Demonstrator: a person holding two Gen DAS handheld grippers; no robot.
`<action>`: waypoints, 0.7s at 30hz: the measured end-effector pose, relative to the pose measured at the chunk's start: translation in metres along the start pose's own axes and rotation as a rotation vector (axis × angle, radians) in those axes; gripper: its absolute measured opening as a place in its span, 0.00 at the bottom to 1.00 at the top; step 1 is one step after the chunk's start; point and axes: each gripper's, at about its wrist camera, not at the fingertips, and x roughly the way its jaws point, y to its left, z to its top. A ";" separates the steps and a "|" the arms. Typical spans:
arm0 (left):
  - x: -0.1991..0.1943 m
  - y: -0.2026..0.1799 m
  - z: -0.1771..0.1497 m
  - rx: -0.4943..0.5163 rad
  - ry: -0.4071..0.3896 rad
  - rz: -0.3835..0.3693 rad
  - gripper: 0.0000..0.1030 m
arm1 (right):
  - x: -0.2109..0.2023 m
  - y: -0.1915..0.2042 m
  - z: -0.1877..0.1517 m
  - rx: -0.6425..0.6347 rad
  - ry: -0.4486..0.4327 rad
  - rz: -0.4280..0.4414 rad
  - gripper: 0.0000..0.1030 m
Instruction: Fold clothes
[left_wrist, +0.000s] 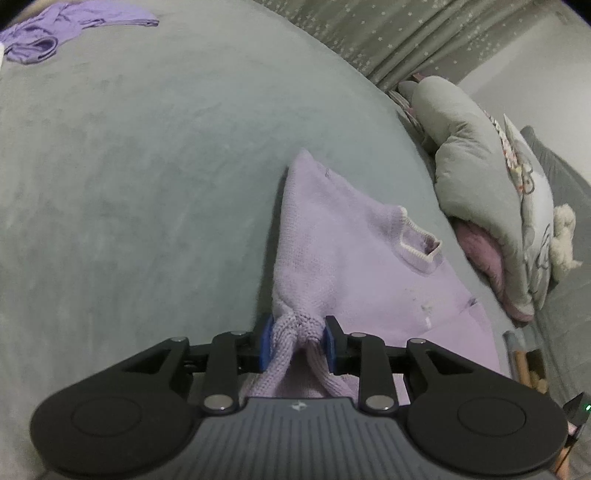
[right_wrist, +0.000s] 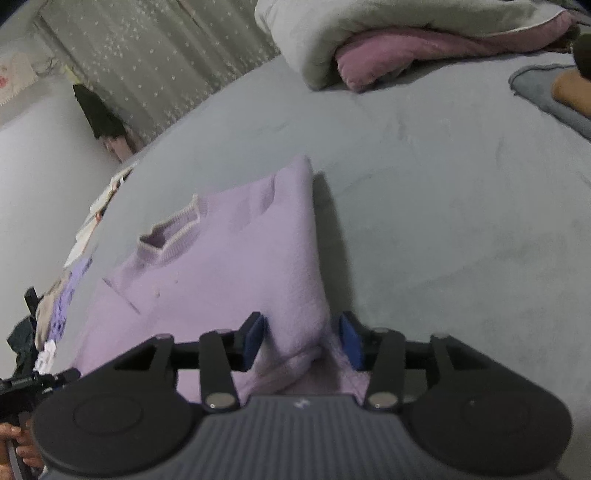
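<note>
Right up against the left-wrist lens is the left claw (left_wrist: 297, 341), and its blue pads (left_wrist: 266, 341) are squeezed onto a bunched-up ribbed edge of the lilac knit sweater (left_wrist: 332, 251), so that one's a proper grip with the jaws narrow. Over on the right-wrist view the right claw (right_wrist: 303, 341) has a thick fold of the same sweater (right_wrist: 236, 258) sitting between its blue pads (right_wrist: 350, 341), but the jaws stand a fair bit apart and there's a gap showing on at least the left pad side, so it looks loose rather than clamped. Sweater itself is spread out on the grey bed (left_wrist: 147, 184), front up, with the white-trimmed neckline (left_wrist: 421, 247) facing away from the claws and one side folded in to a long straight edge that ends in a point. Near the far corner of the bed lies a crumpled purple garment (left_wrist: 40, 33). Beside the sweater there's a bundled grey duvet (left_wrist: 480, 177) with a pink pillow (left_wrist: 480, 254) tucked under it, and a star-patterned curtain (left_wrist: 406, 33) hangs behind the bed.
</note>
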 end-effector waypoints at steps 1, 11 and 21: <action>-0.001 0.000 0.000 0.001 -0.003 -0.001 0.26 | -0.002 0.000 0.001 -0.001 -0.010 0.005 0.47; 0.002 0.000 -0.002 0.013 0.006 0.013 0.26 | 0.004 0.010 0.000 -0.033 0.007 -0.003 0.56; -0.006 0.000 -0.002 0.013 0.007 0.010 0.26 | 0.000 0.009 0.001 -0.027 -0.022 0.001 0.50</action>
